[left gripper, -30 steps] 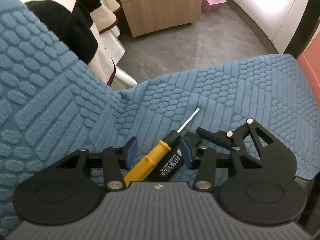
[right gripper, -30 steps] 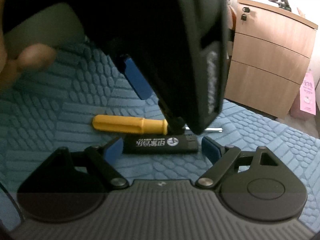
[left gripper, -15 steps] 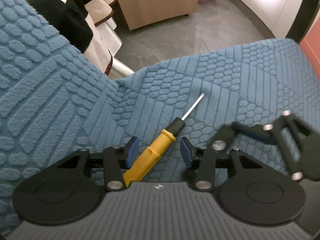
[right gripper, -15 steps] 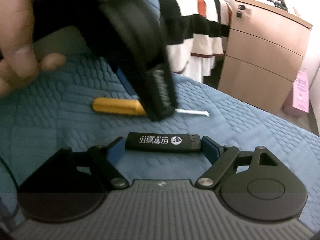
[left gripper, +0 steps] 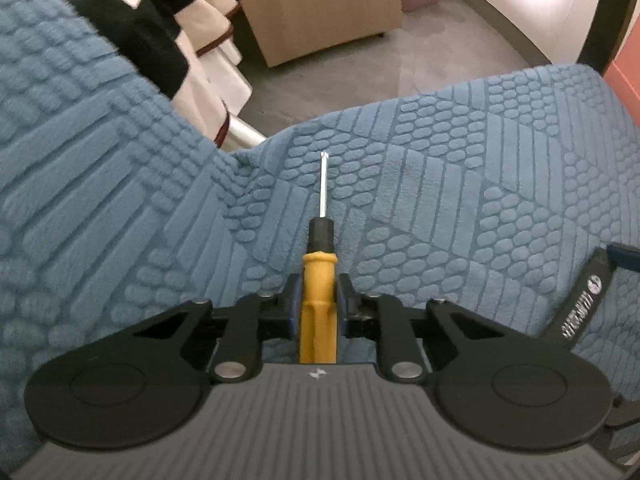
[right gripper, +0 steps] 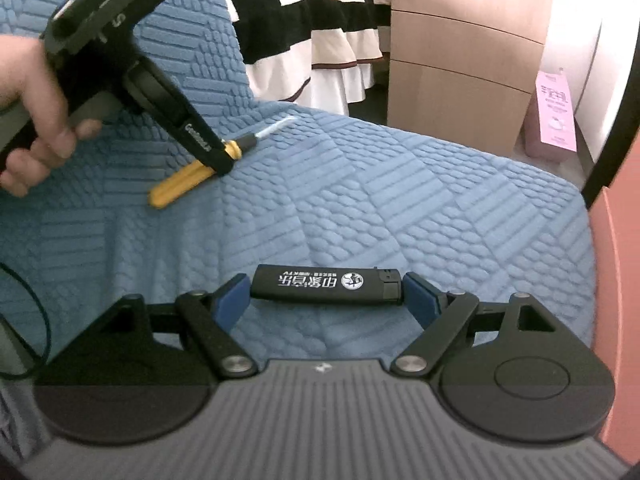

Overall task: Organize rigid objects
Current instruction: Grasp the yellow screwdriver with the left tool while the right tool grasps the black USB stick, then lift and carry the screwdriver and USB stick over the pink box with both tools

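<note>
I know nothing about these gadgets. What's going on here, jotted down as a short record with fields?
Surface: blue textured cover
Left gripper: shut on the screwdriver
Screwdriver: yellow handle gripped, metal tip pointing away
Right gripper: shut on the lighter, one pad at each end
Lighter: black, white print, held crosswise
Hand: holds the left gripper's handle
Background: wooden cabinet, pink box
</note>
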`<state>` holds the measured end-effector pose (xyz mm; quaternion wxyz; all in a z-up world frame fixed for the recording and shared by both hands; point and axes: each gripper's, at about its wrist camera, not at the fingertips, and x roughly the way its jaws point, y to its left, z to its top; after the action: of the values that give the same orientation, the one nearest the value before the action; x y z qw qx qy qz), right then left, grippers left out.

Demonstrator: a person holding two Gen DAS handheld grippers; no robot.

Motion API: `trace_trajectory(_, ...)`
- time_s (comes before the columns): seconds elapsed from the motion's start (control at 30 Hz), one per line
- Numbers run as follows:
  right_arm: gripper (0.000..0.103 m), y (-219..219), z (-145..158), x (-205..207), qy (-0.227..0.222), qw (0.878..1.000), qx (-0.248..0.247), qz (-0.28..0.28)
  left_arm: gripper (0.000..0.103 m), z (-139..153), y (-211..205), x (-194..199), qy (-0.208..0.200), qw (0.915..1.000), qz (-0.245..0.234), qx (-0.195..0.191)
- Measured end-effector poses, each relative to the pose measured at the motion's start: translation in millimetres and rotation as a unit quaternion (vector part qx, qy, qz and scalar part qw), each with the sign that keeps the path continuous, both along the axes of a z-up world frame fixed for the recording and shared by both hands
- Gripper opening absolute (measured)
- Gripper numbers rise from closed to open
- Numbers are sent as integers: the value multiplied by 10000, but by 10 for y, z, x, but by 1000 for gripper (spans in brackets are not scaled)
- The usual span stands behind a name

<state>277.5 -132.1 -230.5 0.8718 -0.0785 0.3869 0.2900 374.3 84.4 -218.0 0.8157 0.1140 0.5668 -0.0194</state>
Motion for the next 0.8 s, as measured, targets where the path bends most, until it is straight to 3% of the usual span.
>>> trace_trajectory(0.37,85,-279,52,-135,125,9997,53,-224,21,164,-211,-590,-139,9907,677,-1172)
trace_trajectory(0.47,85,-363,86,-197,124,9995,58,-275,21,195,-337,-806,-168,9832,829,-1615)
trace_trajectory(0.53,85,-403,110,-243,108,9995,33,-303,21,232,-444,-950,-269,9809,880,-1714)
trace_trajectory(0.63,85,-462,136,-320,110,9993,67,-344,21,269,-546,-1163,-325,9701,1045,-2165)
trace_trajectory(0.8,85,-509,153,-487,-5,9993,0,-382,21,260,-699,-1486,-427,9610,1292,-2409)
